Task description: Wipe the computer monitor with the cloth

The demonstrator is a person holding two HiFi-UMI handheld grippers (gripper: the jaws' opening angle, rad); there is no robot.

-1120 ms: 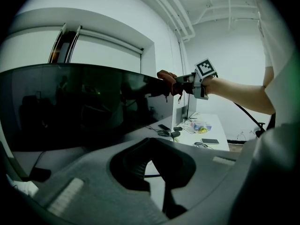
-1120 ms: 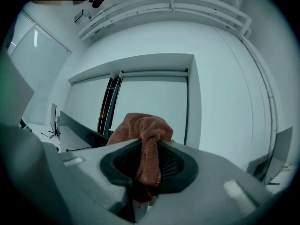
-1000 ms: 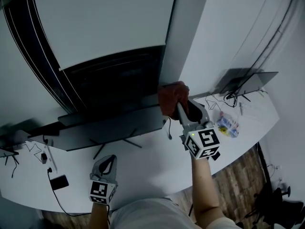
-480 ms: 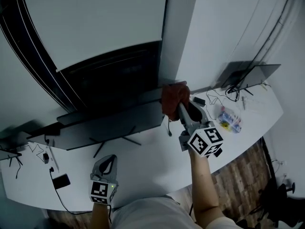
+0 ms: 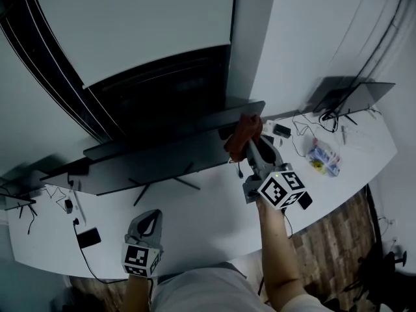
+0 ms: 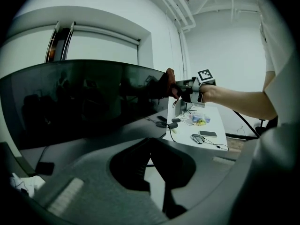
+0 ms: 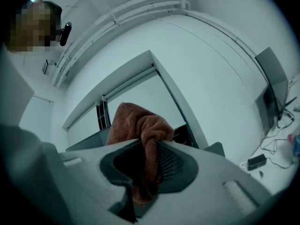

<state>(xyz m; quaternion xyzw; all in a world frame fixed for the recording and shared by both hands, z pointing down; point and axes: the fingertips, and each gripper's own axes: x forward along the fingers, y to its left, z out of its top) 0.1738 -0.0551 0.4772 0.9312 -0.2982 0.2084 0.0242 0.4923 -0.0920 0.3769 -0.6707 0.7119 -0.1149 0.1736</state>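
While the person leans over the white desk (image 5: 208,220), the right gripper (image 5: 251,143) reaches forward with its jaws clamped on a rust-brown cloth (image 5: 246,129). Its own view shows the towelling pinched between the two jaws, with a bunched wad standing proud above them. That wad sits at the right end of the monitor (image 5: 162,158), up near its top edge, and looks to be touching it.

The monitor is wide and dark, and its long axis runs across the desk from the person's left to their right. Almost the whole screen therefore lies to the left of the cloth, so I judge that any sweep has to travel leftward along that length. The right hand is plainly the nearer one. The left gripper (image 5: 148,221) hangs low at the front edge of the desk, well apart from the screen. Its jaws are drawn together on nothing.

As for containers, I see only a small clear packet (image 5: 323,158) towards the right end of the desk, among loose cables. It holds something yellow and blue that is too small to name. A dark phone (image 5: 88,237) lies on its lead at the left end.
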